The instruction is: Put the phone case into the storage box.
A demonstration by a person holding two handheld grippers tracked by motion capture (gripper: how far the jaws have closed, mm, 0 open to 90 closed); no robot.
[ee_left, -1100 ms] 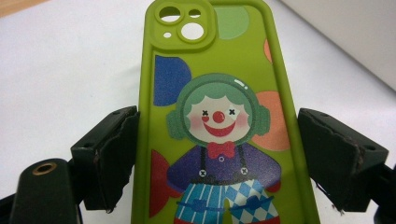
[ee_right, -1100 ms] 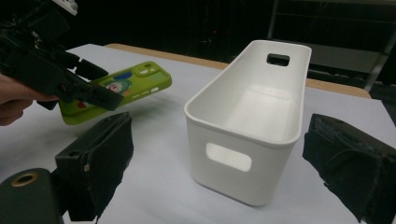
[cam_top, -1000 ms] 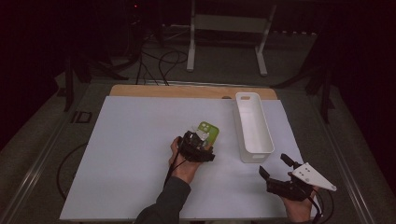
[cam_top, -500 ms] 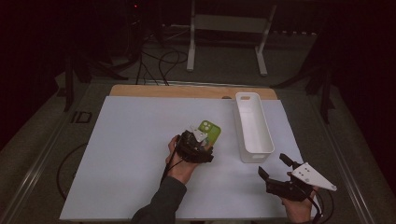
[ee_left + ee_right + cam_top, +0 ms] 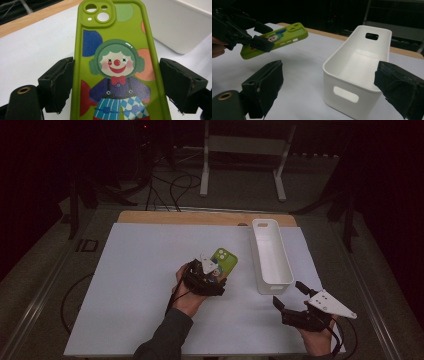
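Observation:
A lime-green phone case [image 5: 226,259] printed with a clown is held tilted above the white table cover. My left gripper [image 5: 214,271] is shut on its long sides. In the left gripper view the case [image 5: 117,65] runs up between the two black jaws, camera cutouts at the far end. The right gripper view shows the case [image 5: 287,33] hanging clear of the table in the other gripper's jaws. My right gripper [image 5: 289,293] rests near the front right of the table. Its jaws stand wide open and hold nothing.
A long white plastic bin [image 5: 272,285] with handle slots stands right of centre, just beyond my right gripper, its inside bare [image 5: 352,92]. The white cover [image 5: 140,270] lies on a wooden board [image 5: 165,217]. Cables and a metal stand lie on the floor behind.
My left hand has risen a little with the phone case in its jaws. The right gripper has kept still.

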